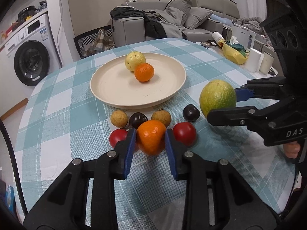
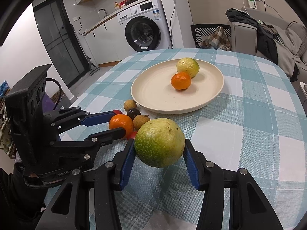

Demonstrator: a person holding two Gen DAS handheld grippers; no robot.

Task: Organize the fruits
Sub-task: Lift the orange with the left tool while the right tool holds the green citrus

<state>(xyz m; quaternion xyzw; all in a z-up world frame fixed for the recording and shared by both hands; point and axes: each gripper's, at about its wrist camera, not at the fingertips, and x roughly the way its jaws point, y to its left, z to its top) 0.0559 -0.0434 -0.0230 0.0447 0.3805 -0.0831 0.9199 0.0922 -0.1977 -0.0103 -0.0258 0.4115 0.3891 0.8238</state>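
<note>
My left gripper (image 1: pixel 150 137) is shut on an orange mandarin (image 1: pixel 151 136), held just above the checked tablecloth among small fruits. My right gripper (image 2: pixel 159 147) is shut on a large green guava (image 2: pixel 160 141), a little above the cloth; it also shows in the left wrist view (image 1: pixel 217 97). A cream plate (image 1: pixel 115 88) beyond holds a yellow guava (image 1: pixel 134 60) and a second mandarin (image 1: pixel 144 72). Two red tomatoes (image 1: pixel 184 133), two dark plums (image 1: pixel 191 112) and two brown longans (image 1: pixel 119 118) lie in front of the plate.
The round table with a blue-checked cloth (image 1: pixel 67 105) drops off at left and front. A side table at the right carries a yellow bag (image 1: pixel 233 54) and paper rolls (image 1: pixel 255 60). A washing machine (image 1: pixel 28 57) and sofa (image 1: pixel 172 23) stand behind.
</note>
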